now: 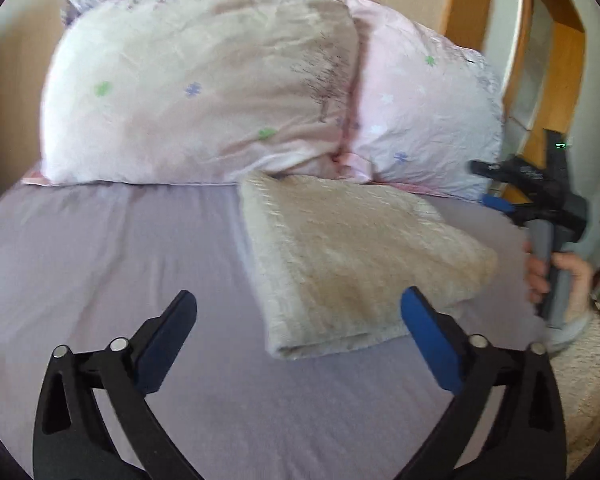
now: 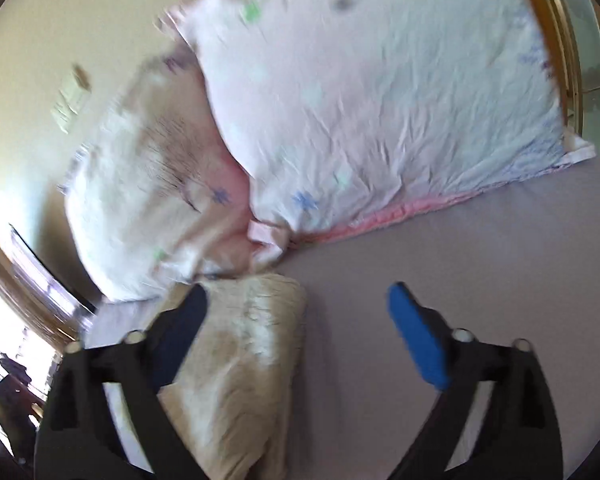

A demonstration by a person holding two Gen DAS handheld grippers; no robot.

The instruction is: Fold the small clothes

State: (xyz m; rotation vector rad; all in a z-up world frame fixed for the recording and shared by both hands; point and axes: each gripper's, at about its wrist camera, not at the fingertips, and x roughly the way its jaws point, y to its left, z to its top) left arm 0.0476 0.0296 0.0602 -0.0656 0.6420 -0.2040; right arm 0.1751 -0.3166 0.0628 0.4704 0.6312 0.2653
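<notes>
Your left gripper (image 1: 298, 308) is closest to the camera, low over the purple bed sheet (image 1: 100, 248). Its two fingers are spread wide and hold nothing. One finger sits over bare sheet, the other sits in front of the near right corner of the folded cloth (image 1: 360, 256).

That fluffy cream cloth is the thing you are folding. It lies on the bed as a thick, neat block with layers showing along its near edge. Its far corner touches the pillows (image 1: 204, 84) at the head of the bed, and its right side is near the right edge of the bed.

Your right gripper (image 2: 296, 304) is spread wide too and holds nothing. In its view, which is blurry, its left finger is over the cloth and its right finger is over bare sheet.

This piece looks done, I think, since it is folded flat and nothing grips it. No other clothes show on the bed, so I cannot tell if more are left.
</notes>
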